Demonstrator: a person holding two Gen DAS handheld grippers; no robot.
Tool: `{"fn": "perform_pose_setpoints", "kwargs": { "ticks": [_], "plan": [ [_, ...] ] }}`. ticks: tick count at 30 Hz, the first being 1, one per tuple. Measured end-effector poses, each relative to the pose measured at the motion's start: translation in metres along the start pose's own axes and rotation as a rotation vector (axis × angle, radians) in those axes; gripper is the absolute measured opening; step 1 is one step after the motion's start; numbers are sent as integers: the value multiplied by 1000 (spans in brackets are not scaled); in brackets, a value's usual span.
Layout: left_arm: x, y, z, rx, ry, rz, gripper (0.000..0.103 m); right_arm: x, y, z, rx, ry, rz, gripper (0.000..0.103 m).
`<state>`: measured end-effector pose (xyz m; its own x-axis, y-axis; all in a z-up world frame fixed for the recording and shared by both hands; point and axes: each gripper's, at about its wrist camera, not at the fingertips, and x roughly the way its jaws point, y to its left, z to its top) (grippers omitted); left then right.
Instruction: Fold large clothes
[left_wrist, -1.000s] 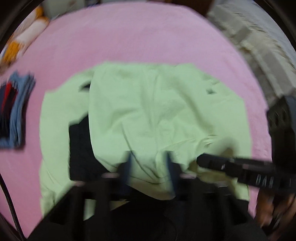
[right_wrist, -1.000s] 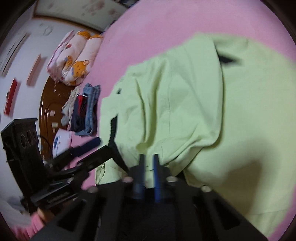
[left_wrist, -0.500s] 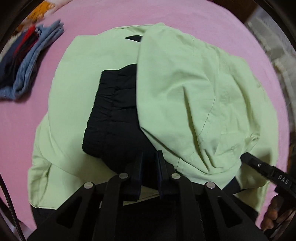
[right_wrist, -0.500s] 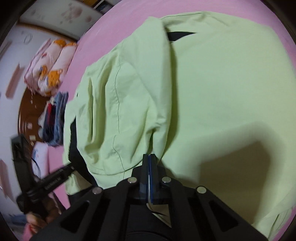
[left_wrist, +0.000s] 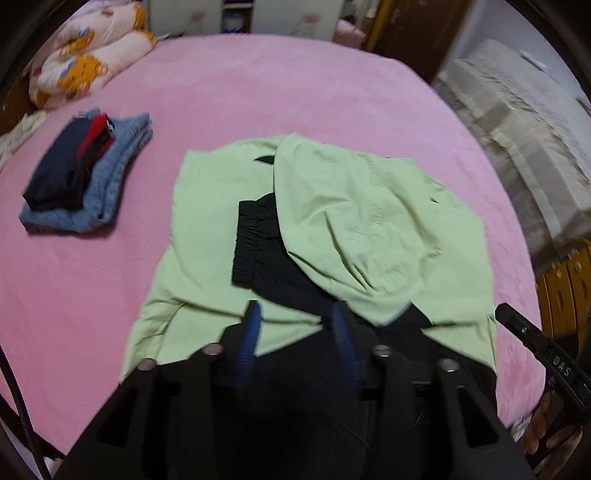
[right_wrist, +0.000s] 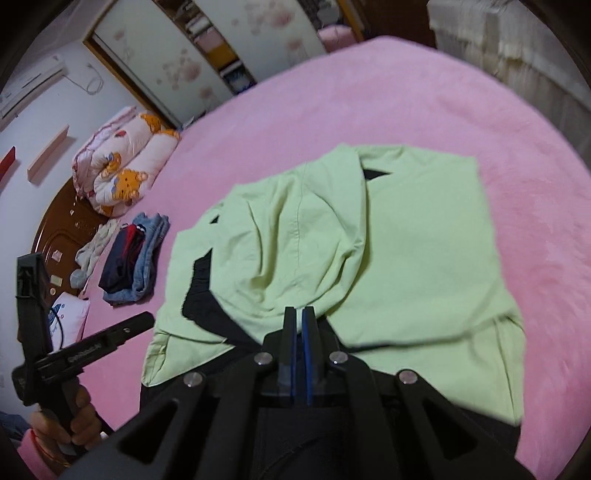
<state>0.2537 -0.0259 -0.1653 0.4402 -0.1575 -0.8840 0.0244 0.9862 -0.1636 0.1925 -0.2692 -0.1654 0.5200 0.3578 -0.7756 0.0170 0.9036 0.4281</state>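
Observation:
A light green garment with black cuffs and hem (left_wrist: 354, 229) lies on the pink bed (left_wrist: 258, 92). One green sleeve is folded across its middle, and a black elastic cuff (left_wrist: 255, 243) shows beside it. My left gripper (left_wrist: 295, 325) is open and empty, hovering over the garment's near black hem. In the right wrist view the garment (right_wrist: 424, 251) fills the middle. My right gripper (right_wrist: 300, 314) has its jaws almost together just above the folded sleeve's near edge, with nothing between them.
A stack of folded clothes, blue denim with dark and red items (left_wrist: 85, 181), lies on the bed to the left. A rolled cartoon-print quilt (left_wrist: 85, 62) lies at the far left corner. A covered piece of furniture (left_wrist: 524, 129) stands right of the bed.
My left gripper has opened and let go of the fabric. Both grippers have pulled back and up from the garment, which now lies with its sleeve folded across.

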Motion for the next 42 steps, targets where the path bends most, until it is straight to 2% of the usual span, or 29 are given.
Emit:
{"fn": "perform_pose_setpoints", "kwargs": {
  "ticks": [4, 5, 9, 14, 16, 17, 18, 20, 24, 28, 31, 33, 35, 38, 42],
  "plan": [
    [-48, 14, -22, 11, -38, -10, 57, -44, 10, -28, 39, -72, -31, 7],
    [-61, 17, -29, 12, -44, 0, 59, -58, 13, -37, 50, -87, -40, 10],
    [-91, 32, -58, 1, -46, 34, 59, -93, 19, -65, 66, -124, -59, 29],
    [-119, 53, -104, -44, -57, 74, 59, -129, 17, -101, 80, -147, -90, 33],
    [-124, 60, -121, -39, -49, 111, 59, -138, 14, -114, 74, -152, -109, 37],
    [-125, 64, -130, -42, -35, 124, 60, -142, 11, -121, 72, -151, -128, 43],
    [-125, 67, -139, -53, -20, 126, 61, -146, 8, -130, 71, -145, -156, 48],
    [-122, 76, -156, -81, 19, 120, 66, -150, -1, -145, 65, -124, -192, 48],
    [-107, 91, -185, -102, 105, 172, 66, -147, -22, -174, 59, -55, -254, 50],
    [-83, 106, -211, -126, 211, 220, 67, -138, -52, -201, 117, 46, -295, 50],
    [-67, 115, -228, -154, 289, 241, 67, -127, -74, -217, 146, 108, -365, 50],
    [-60, 120, -238, -175, 333, 238, 67, -121, -90, -225, 179, 146, -403, 56],
    [-56, 123, -244, -184, 353, 245, 68, -117, -106, -230, 211, 166, -424, 60],
    [-50, 127, -249, -173, 370, 268, 77, -110, -123, -234, 223, 213, -460, 63],
    [-45, 135, -251, -161, 405, 265, 77, -105, -140, -236, 237, 250, -499, 63]
  ]
}}
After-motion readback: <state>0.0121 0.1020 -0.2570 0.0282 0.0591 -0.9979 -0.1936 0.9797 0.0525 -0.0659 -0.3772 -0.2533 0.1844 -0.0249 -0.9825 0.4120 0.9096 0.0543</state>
